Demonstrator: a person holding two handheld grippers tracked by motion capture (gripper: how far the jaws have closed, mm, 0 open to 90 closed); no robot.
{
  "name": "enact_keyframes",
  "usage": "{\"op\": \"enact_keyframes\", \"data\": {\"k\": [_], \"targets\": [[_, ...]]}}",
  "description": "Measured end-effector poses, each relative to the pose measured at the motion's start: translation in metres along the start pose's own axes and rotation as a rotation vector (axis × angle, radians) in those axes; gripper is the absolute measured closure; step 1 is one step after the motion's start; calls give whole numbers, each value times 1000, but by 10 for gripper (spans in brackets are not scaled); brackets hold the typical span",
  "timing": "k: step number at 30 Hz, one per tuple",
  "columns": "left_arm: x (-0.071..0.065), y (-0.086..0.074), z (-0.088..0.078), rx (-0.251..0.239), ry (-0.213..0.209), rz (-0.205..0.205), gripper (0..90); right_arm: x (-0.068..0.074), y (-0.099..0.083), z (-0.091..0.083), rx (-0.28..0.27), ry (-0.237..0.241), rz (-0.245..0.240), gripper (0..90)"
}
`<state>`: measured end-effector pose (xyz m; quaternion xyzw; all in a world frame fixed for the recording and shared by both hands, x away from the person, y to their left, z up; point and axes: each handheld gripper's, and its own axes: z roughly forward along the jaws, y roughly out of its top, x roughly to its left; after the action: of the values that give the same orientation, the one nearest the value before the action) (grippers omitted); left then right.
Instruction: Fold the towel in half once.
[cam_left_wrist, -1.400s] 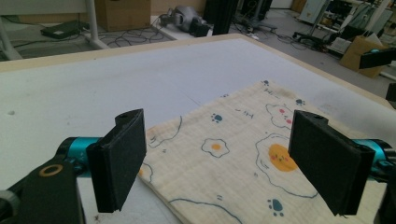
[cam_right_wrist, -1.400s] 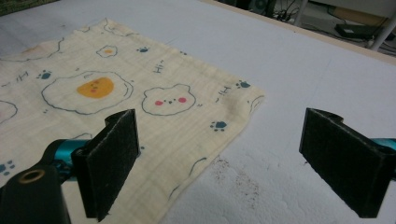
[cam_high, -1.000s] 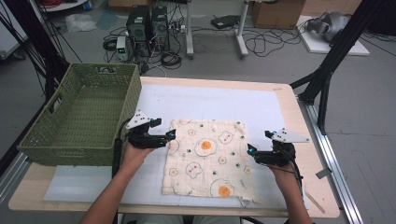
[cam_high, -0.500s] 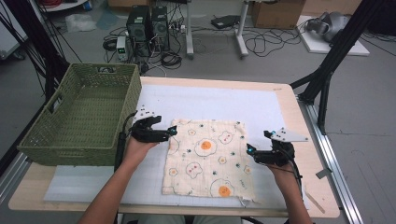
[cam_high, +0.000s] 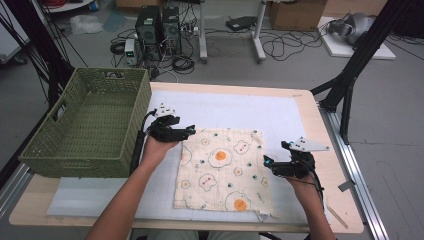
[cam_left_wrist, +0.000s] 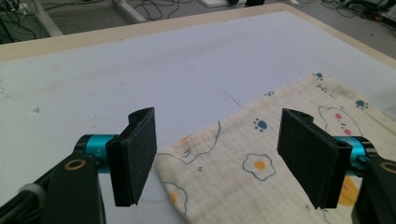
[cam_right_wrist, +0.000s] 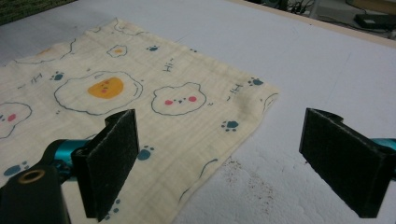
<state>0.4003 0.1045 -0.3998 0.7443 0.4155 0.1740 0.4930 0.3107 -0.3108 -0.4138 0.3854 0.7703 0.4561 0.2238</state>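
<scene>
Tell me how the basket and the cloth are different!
The basket is green and woven; the cloth is cream with printed eggs, bears and paw prints. The basket stands up with tall walls; the cloth lies flat. The basket sits at the table's left edge with no gripper at it; the cloth lies in the middle, with the left gripper at its far left corner and the right gripper at its right edge. Both rest on the white mat.

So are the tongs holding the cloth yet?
No. Both tongs, left and right, are open over the patterned cloth's edges, gripping nothing.

cream printed cloth (cam_high: 225, 169), flat, on table
</scene>
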Motion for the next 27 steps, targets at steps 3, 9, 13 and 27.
{"op": "enact_keyframes", "data": {"k": [3, 9, 13, 27], "targets": [[3, 1, 7, 24, 6, 6, 302, -1, 0, 0, -2, 0, 7, 113], [12, -10, 26, 104, 34, 6, 348, -2, 0, -2, 0, 6, 12, 113], [15, -14, 32, 110, 73, 18, 410, -3, 0, -2, -2, 8, 11, 114], [17, -27, 53, 188, 117, 79, 520, -5, -1, 6, 28, 10, 18, 113]]}}
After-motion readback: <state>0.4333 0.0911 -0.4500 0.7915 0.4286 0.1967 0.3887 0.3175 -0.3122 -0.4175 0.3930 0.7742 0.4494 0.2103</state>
